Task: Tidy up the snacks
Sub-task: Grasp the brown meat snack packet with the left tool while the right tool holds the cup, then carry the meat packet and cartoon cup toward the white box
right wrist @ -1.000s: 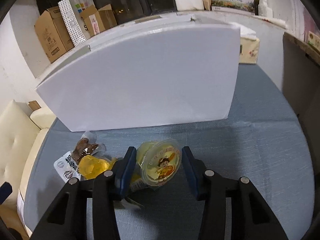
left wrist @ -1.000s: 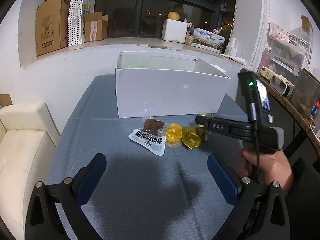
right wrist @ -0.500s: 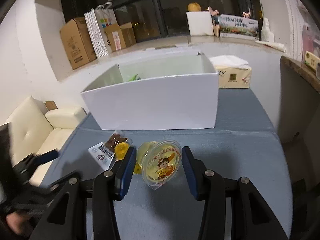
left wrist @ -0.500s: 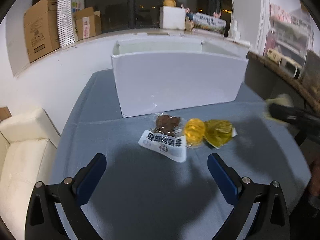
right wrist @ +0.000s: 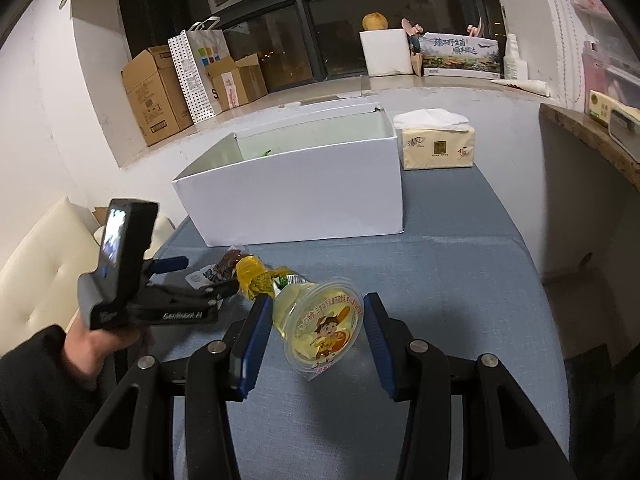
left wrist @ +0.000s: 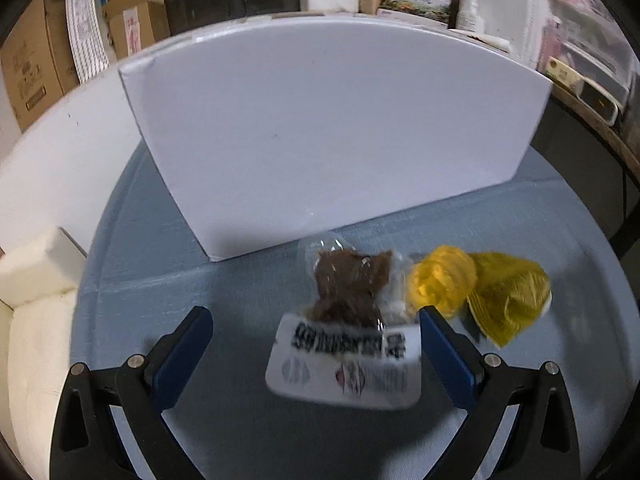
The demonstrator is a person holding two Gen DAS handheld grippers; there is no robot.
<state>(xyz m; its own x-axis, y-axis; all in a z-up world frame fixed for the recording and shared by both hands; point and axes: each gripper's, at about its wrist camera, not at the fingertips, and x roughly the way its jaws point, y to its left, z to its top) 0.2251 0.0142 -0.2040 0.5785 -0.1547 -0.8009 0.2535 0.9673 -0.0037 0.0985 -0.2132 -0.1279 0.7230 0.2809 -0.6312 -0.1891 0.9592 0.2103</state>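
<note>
My right gripper point(right wrist: 316, 320) is shut on a yellow jelly cup point(right wrist: 320, 326) with a cartoon lid and holds it above the blue table, in front of the white box point(right wrist: 296, 196). My left gripper point(left wrist: 316, 332) is open and low over the table, its fingers on either side of a clear packet of brown snack point(left wrist: 348, 332) with a white label. Two yellow jelly cups point(left wrist: 476, 296) lie just right of the packet. In the right wrist view the left gripper point(right wrist: 188, 276) reaches the snack pile point(right wrist: 240, 270). Something green lies inside the box.
A tissue box point(right wrist: 436, 144) stands right of the white box. A cream sofa point(right wrist: 32, 256) is left of the table. Cardboard boxes point(right wrist: 156, 94) and a paper bag line the window sill. A wooden counter point(right wrist: 592, 140) is at the right.
My left gripper has moved forward and down to the brown snack packet. My right gripper has lifted the jelly cup up and back from the pile.
</note>
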